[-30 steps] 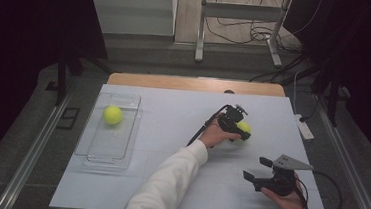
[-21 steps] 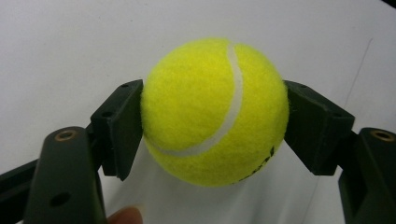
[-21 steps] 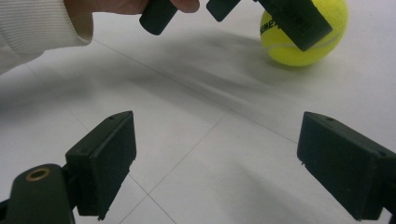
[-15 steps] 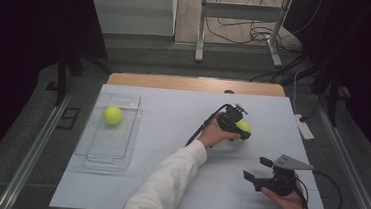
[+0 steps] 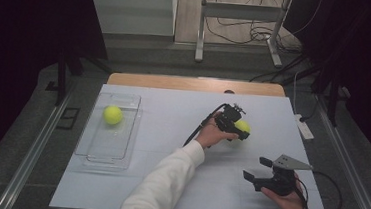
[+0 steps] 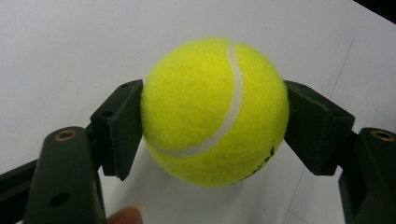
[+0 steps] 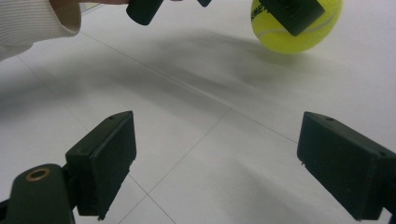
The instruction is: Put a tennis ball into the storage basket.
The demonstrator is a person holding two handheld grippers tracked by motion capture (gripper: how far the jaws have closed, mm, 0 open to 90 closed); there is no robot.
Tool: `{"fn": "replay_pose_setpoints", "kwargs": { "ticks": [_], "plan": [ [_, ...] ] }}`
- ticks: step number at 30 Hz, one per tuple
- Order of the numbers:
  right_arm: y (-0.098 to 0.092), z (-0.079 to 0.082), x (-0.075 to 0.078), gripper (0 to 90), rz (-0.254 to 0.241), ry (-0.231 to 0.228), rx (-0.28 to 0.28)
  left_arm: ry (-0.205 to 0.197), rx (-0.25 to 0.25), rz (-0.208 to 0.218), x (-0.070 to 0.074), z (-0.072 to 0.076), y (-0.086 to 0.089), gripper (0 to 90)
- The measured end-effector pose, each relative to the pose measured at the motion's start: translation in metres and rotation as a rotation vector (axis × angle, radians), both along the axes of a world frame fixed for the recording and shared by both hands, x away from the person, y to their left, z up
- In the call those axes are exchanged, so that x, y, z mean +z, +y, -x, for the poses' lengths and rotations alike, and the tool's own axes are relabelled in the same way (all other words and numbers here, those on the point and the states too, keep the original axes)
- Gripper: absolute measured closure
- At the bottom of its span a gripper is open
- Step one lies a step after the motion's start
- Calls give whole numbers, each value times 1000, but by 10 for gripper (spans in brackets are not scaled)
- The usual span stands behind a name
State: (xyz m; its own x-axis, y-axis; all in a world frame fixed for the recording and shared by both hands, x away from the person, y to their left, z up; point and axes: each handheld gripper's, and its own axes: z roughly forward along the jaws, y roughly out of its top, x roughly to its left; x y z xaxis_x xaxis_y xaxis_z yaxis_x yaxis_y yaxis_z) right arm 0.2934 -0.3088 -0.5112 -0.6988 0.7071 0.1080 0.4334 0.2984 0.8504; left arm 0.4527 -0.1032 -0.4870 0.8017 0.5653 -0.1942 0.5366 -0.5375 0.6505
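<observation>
Left gripper (image 6: 212,116): both pads pressed against the sides of a tennis ball (image 6: 215,112), right of centre in the high view, on the white table (image 5: 181,134). The white-sleeved forearm (image 5: 167,183) reaches diagonally up-right. Right gripper (image 7: 217,158), lower right, jaws spread wide over bare tabletop. A second ball (image 5: 113,115) lies in the clear tray (image 5: 94,152), left.

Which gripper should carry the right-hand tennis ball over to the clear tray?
Left. The left gripper is shut on the tennis ball, pads pressing both sides. The right gripper is open, holds nothing, and sits farther from the clear tray.
</observation>
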Motion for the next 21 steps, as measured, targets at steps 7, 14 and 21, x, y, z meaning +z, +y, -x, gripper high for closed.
{"fn": "replay_pose_setpoints", "kwargs": {
  "ticks": [7,14,21],
  "plan": [
    [0,0,0,126,4,1,0,-6,8,3,1,5,10,270],
    [0,0,0,126,5,2,-3,-13,13,11,5,9,18,269],
    [0,-1,0,126,11,0,-4,-22,7,11,7,16,27,269]
  ]
}}
